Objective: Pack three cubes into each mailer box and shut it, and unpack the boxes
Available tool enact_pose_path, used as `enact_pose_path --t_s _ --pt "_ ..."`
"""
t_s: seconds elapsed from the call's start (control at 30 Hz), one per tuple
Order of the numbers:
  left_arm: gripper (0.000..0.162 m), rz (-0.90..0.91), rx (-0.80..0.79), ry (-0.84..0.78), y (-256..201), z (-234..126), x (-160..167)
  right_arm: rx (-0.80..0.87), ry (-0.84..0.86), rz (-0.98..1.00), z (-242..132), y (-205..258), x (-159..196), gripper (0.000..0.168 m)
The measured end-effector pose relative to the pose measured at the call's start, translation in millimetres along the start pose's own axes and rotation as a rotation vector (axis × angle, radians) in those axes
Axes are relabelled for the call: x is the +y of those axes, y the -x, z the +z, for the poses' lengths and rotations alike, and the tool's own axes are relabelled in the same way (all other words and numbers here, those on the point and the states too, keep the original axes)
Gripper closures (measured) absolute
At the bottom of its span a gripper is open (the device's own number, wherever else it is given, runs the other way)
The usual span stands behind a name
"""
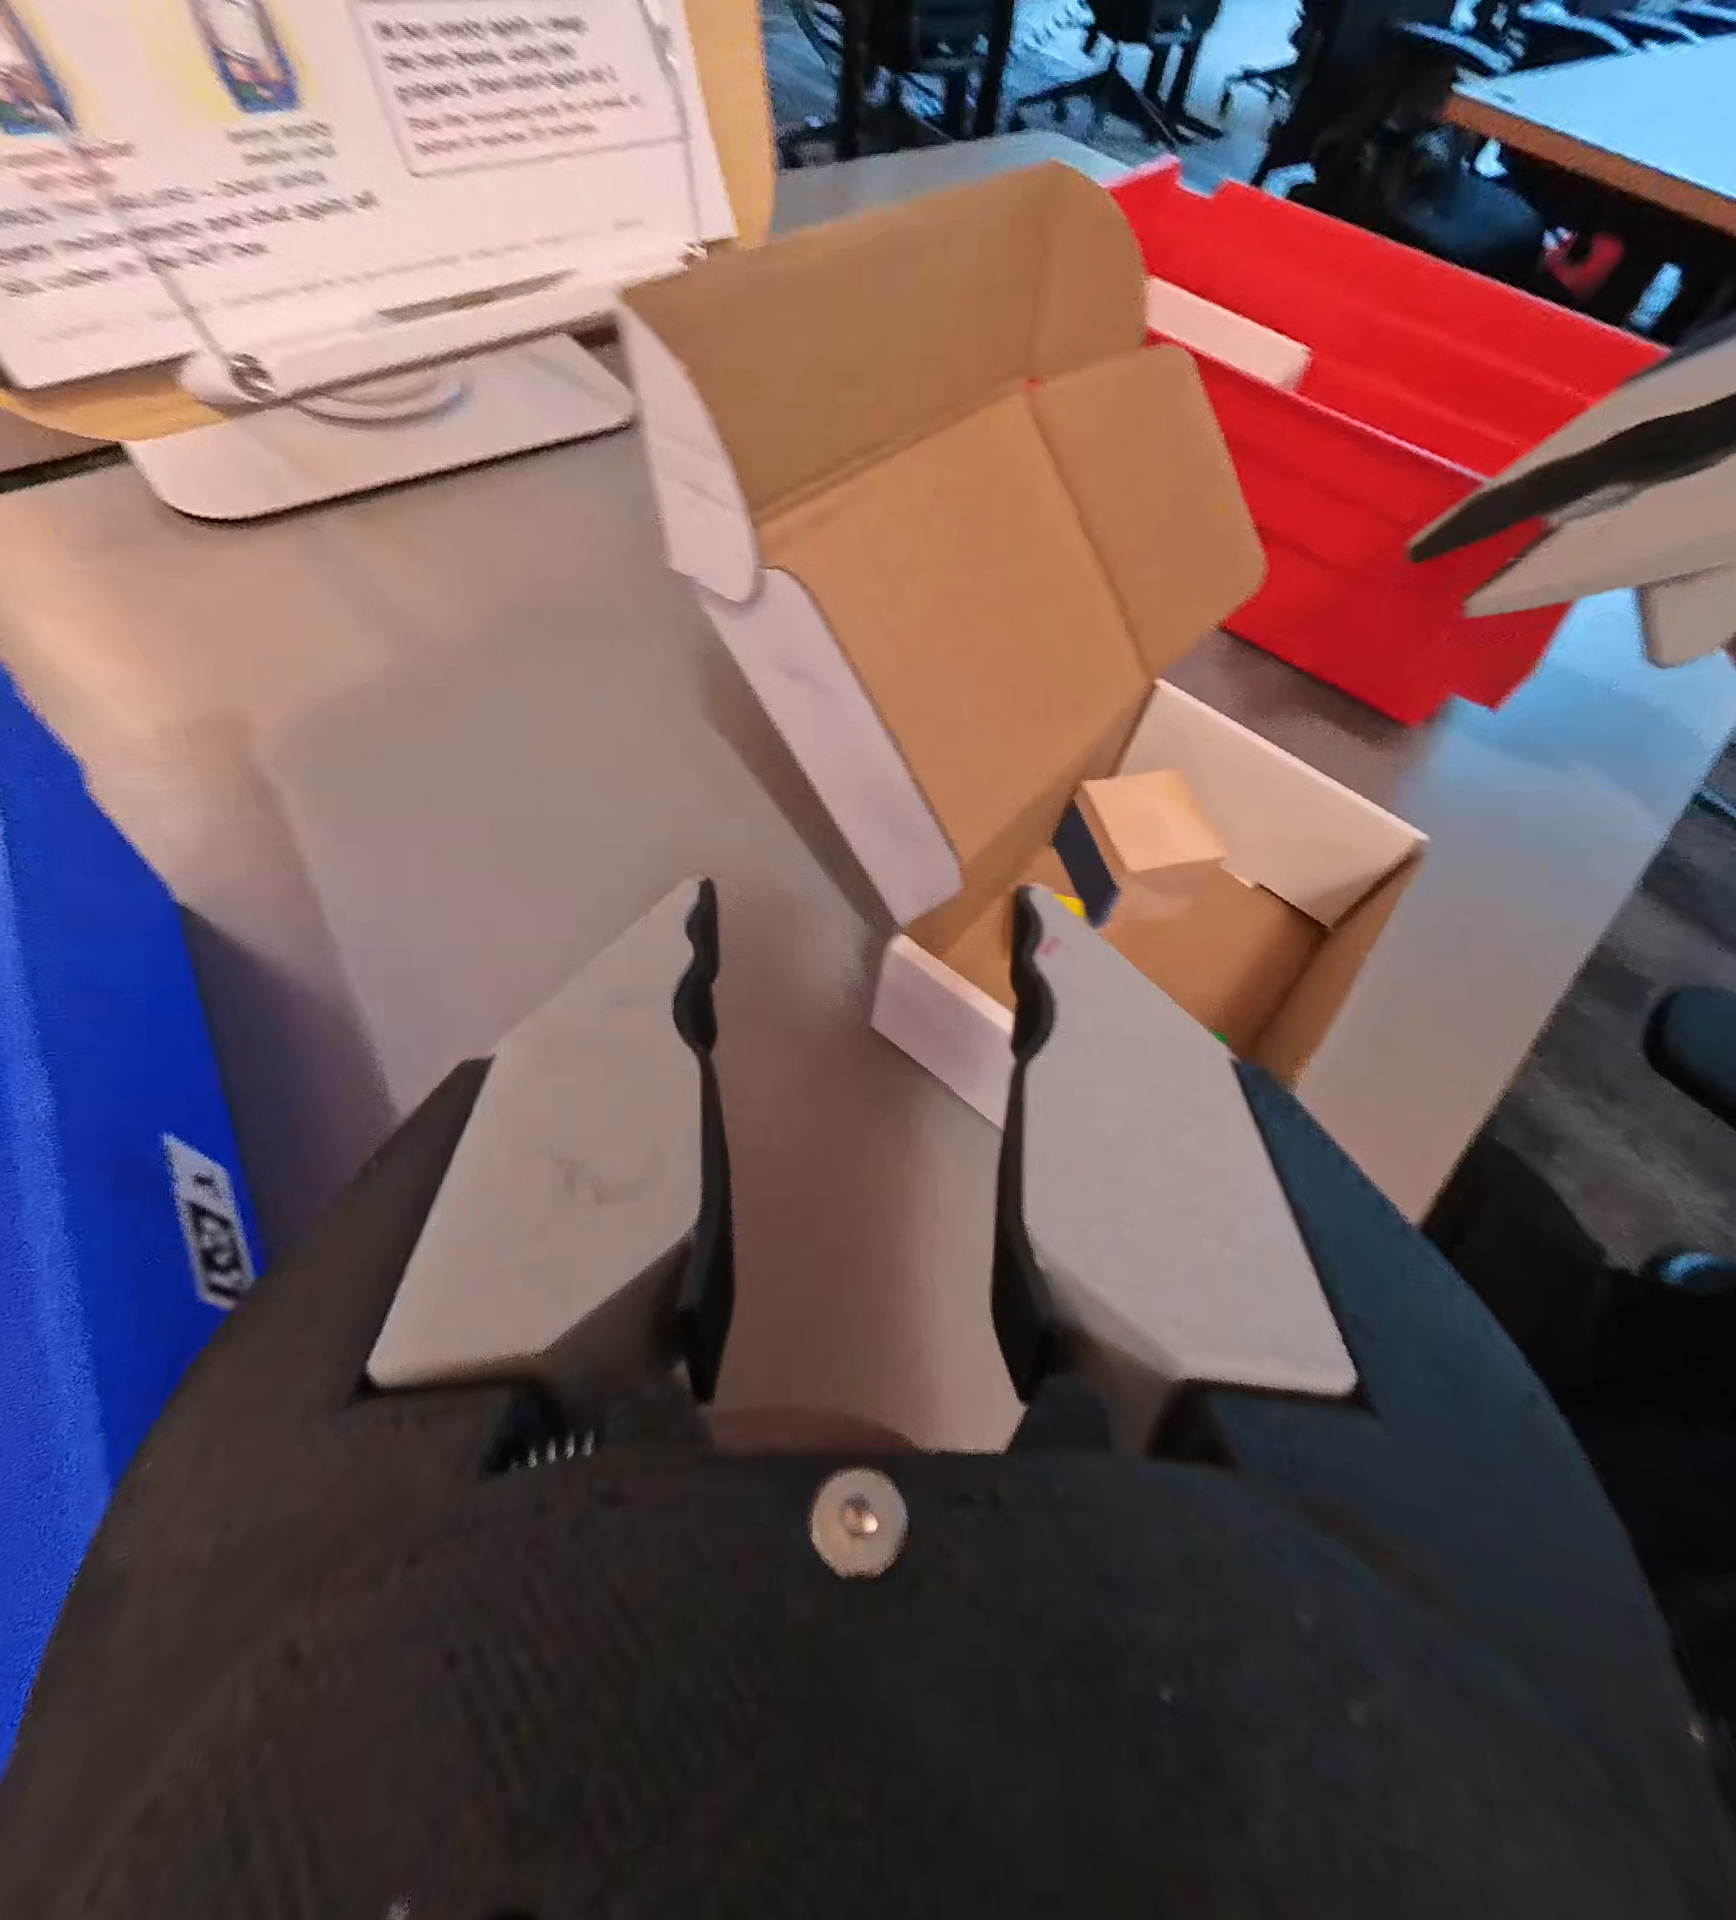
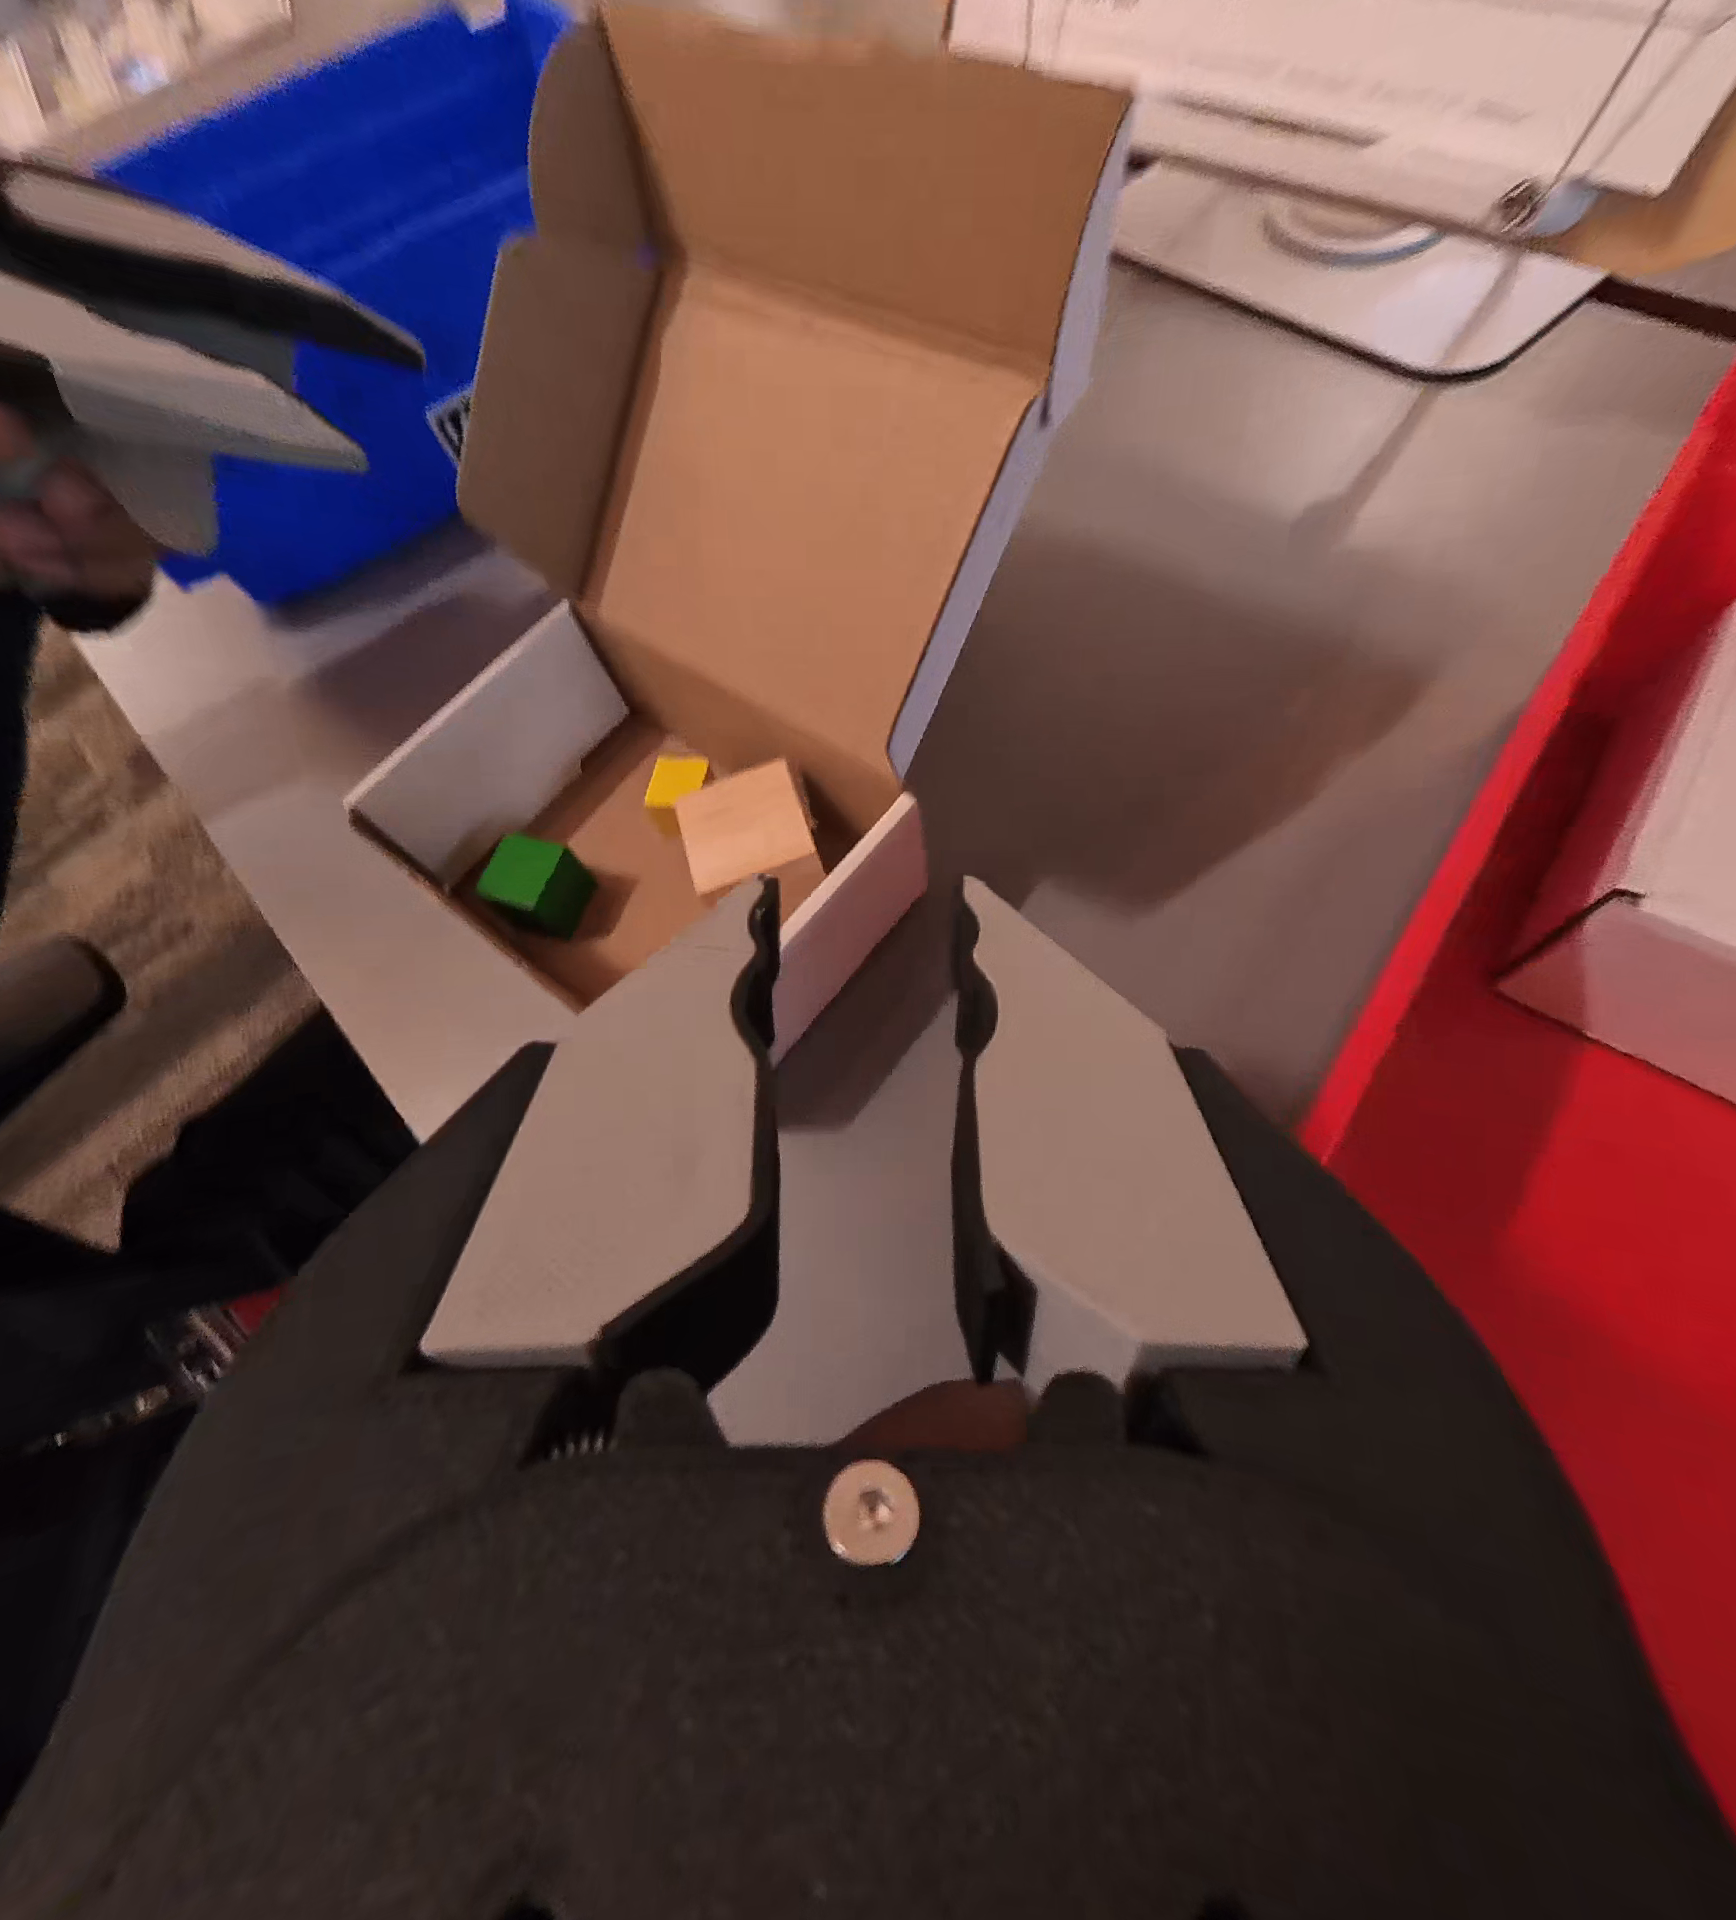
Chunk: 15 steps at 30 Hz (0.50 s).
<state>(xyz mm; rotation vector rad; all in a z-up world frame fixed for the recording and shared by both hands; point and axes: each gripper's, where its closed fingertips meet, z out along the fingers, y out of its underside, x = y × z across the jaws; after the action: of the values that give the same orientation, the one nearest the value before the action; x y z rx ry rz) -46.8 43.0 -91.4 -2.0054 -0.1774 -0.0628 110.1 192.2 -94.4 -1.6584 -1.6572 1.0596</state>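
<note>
1. A white printed sheet (image 1: 324, 156) stands propped at about 11 o'clock in the left wrist view, behind the open mailer box (image 1: 947, 499); it bears two small coloured pictures, captions under them, a framed block of print and further lines below, all blurred
2. The same sheet (image 2: 1363, 94) shows at about 1 o'clock in the right wrist view, too smeared to make out any print
3. A white label with dark characters (image 1: 209, 1226) sits on the side of the blue bin (image 1: 12, 1039) at about 8 o'clock in the left wrist view, tilted and blurred
4. That label (image 2: 448, 426) shows partly at about 10 o'clock in the right wrist view, half hidden behind the box
</note>
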Motion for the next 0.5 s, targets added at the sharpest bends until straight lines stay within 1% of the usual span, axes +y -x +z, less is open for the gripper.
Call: enact_pose_path --t_s 0.07,0.17,0.33,0.5 --pt "0.109 -0.029 -0.045 -0.037 13 0 -4 0.006 -0.065 0.031 -2 -3 -11 0.138" --pt "0.110 -0.099 -0.060 -0.076 23 2 -8 0.023 -0.146 0.051 -1 -6 -25 0.139" --pt "0.111 -0.112 -0.065 -0.100 25 0 -11 0.090 -0.159 0.023 4 -13 -29 0.140" --pt "0.111 -0.099 -0.056 -0.111 23 -2 -14 0.084 -0.168 0.026 6 -12 -31 0.140"
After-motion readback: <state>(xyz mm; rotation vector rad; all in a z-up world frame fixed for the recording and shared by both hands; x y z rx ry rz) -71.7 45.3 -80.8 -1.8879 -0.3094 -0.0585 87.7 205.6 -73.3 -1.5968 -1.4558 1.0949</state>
